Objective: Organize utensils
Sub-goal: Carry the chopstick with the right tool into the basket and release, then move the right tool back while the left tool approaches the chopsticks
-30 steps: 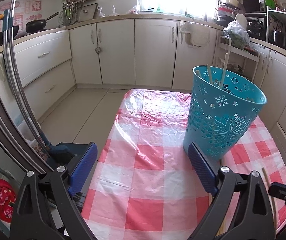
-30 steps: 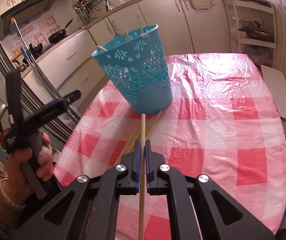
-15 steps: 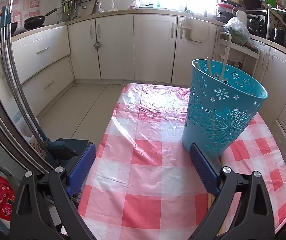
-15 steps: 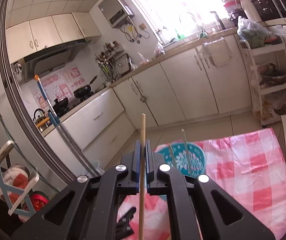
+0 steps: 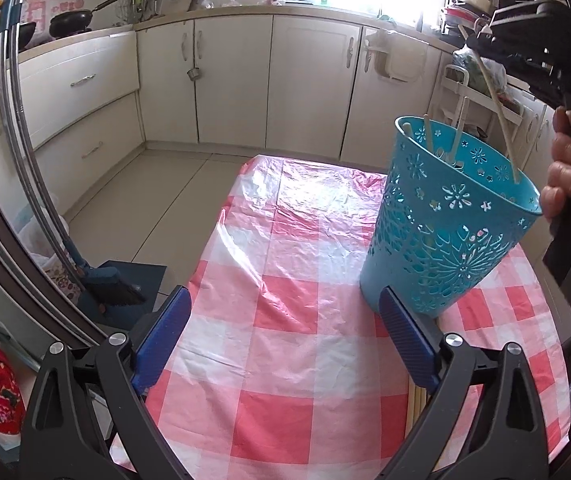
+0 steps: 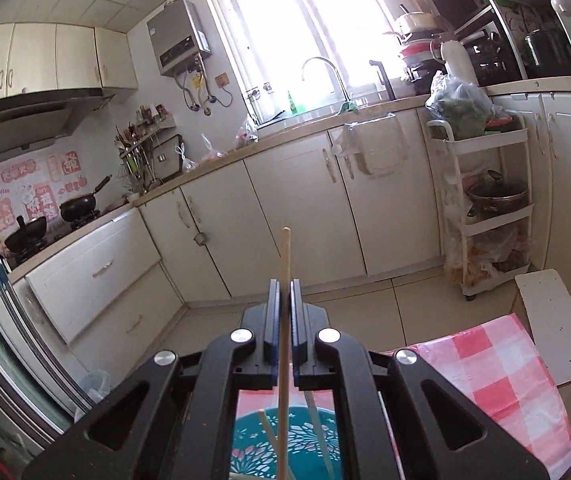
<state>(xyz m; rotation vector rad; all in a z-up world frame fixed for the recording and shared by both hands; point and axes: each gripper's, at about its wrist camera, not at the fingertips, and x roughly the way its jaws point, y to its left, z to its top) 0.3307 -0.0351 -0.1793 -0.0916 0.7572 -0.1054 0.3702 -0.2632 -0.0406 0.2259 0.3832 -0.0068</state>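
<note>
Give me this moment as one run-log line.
right gripper: shut on chopstick, lower end inside teal basket | left gripper: open, idle over checkered tablecloth | more chopsticks on table

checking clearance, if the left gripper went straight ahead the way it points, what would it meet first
Probably the blue basket: the left gripper's right finger looks just short of its base. Between the fingers, only tablecloth. Depth is unclear.

One blue basket (image 5: pixel 445 224) is standing on one checked table (image 5: pixel 285 320). Four chopsticks (image 5: pixel 503 120) are sticking up from the basket, and at least three more chopsticks (image 5: pixel 415 404) are lying near its base; the exact number there is unclear. Two pans (image 5: pixel 70 24) are sitting far left. One trolley (image 6: pixel 485 216) is standing far right.
</note>
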